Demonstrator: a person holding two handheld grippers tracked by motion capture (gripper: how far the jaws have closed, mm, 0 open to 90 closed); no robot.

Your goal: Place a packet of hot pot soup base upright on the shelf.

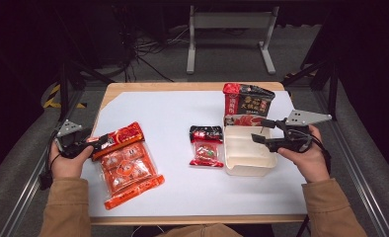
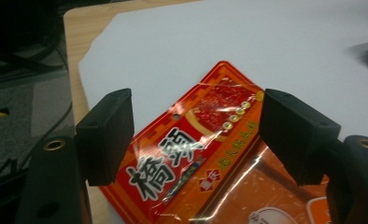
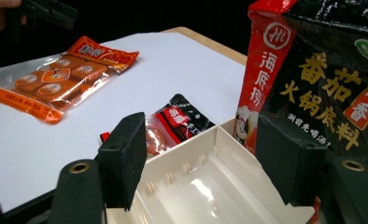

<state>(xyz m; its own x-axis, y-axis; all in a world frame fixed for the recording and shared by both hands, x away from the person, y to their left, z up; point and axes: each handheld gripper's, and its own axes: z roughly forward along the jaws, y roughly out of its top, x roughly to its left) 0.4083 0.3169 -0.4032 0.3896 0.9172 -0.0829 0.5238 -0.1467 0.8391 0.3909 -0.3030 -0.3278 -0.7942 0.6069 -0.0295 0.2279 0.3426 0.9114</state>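
A large orange snack packet [image 1: 128, 168] with a red header lies flat at the left of the white sheet. My left gripper [image 1: 99, 141] is at its header, and in the left gripper view the jaws stand apart on either side of the packet [image 2: 196, 154] without pressing it; the gripper [image 2: 198, 100] is open. My right gripper [image 1: 260, 131] hovers open over a white divided box [image 1: 247, 168], nothing between its jaws [image 3: 203, 123]. A black and red sauce bag [image 1: 249, 103] stands behind the box. A small red and black packet [image 1: 206, 145] lies left of the box.
A white sheet [image 1: 173, 113] covers most of the wooden table [image 1: 182, 86]. A grey metal stand [image 1: 229, 19] and cables sit on the floor beyond the far edge. In the right gripper view the orange packet [image 3: 60, 79] lies far left, the other gripper [image 3: 46, 11] above it.
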